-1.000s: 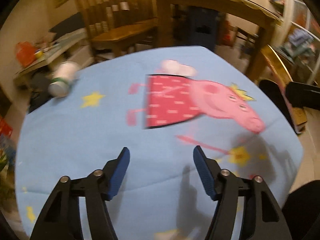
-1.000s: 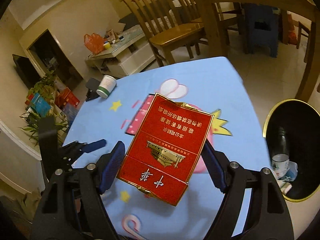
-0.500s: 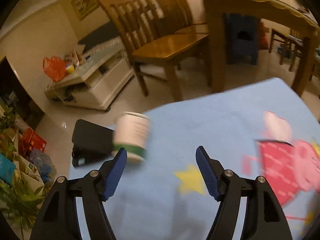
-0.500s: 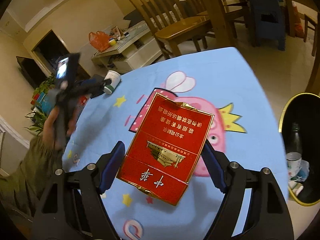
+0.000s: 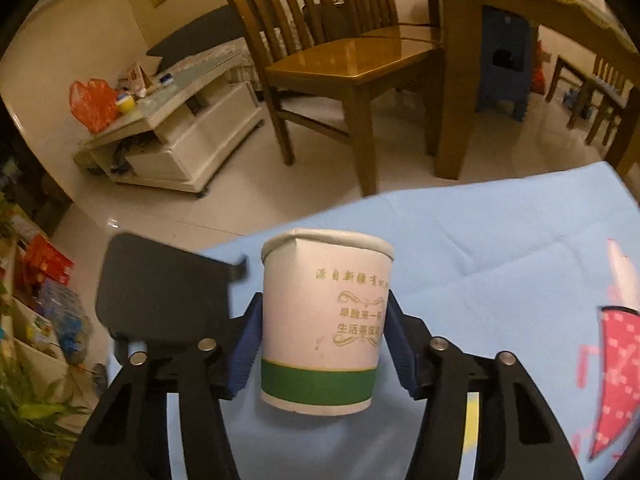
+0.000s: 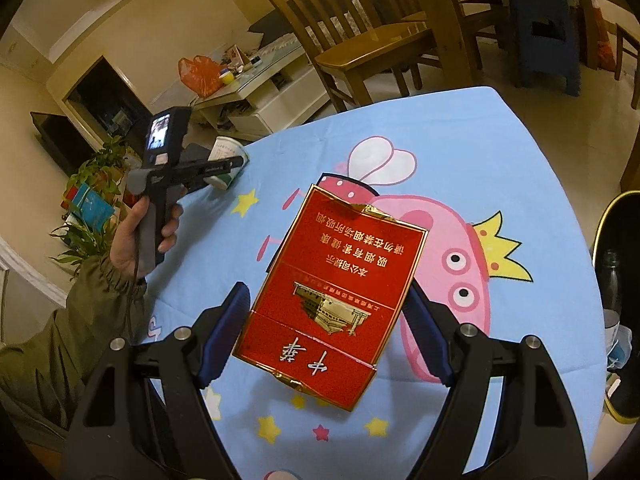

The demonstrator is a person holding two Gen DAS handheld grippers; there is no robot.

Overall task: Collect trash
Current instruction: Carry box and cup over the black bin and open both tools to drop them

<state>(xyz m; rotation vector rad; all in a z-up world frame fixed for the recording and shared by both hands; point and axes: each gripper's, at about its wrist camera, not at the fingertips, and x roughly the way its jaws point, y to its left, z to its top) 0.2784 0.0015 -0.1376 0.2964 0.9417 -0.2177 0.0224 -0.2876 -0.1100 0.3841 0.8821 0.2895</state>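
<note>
1. Two handheld grippers are at work over a table covered with a light blue cartoon-pig cloth [image 6: 460,152].
2. Left gripper [image 5: 322,326]: its jaws have just been closing, and the blue pads now sit against both sides of a white paper cup [image 5: 322,320] with a green band and gold lettering. The cup lies tilted near the far left corner of the cloth, its rim pointing away from the camera.
3. In the right wrist view, a person's left hand [image 6: 138,236], in an olive sleeve, holds that gripper's handle at the table's left edge.
4. Right gripper [image 6: 324,334]: it clamps a flattened red cigarette carton [image 6: 336,292] with gold trim, held above the middle of the cloth, one blue pad on each long edge.
5. A black bin with a gold rim [image 6: 600,236] stands on the floor just beside the table's right edge; a bottle and scraps lie inside.
6. Beyond the table stand wooden chairs [image 5: 340,52] and a low white cabinet [image 5: 188,128].
</note>
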